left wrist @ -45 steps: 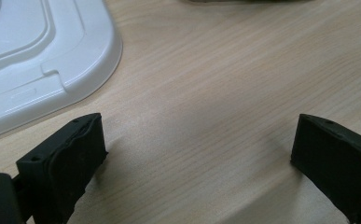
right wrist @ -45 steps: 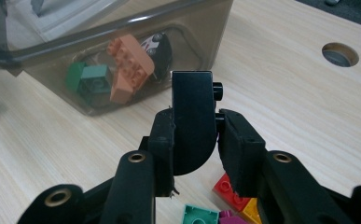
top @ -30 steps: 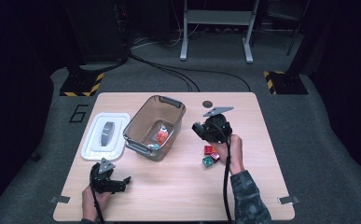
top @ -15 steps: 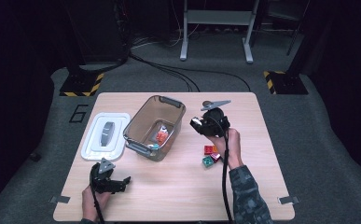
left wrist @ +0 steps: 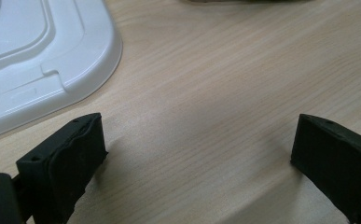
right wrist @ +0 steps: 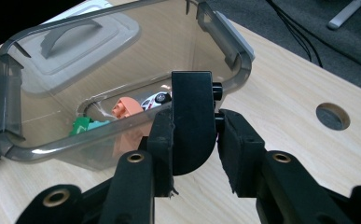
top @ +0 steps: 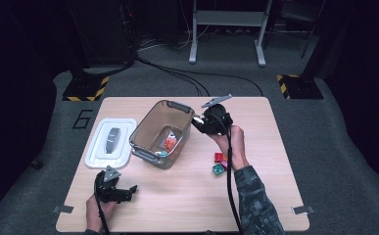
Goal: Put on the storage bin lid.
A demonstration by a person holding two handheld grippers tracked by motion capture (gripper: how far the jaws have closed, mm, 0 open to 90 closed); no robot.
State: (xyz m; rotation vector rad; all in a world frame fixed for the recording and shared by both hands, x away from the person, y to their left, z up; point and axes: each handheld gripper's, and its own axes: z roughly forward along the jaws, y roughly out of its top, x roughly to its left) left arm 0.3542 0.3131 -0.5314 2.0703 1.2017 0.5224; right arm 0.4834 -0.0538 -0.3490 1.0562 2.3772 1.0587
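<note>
Right gripper view shows the right gripper [right wrist: 194,154] squeezing a black block [right wrist: 192,116] that stands up tall, long side going up, flat at the top and round at the bottom. It hangs just by the near rim of the clear bin [right wrist: 38,144], where small toys lie. The left gripper [left wrist: 192,154] sits wide open over the table [left wrist: 206,84], holding nothing.

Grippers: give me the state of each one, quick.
Left gripper: open, nothing between its fingers, low over the table.
Right gripper: shut on a black block, beside the clear bin.
</note>
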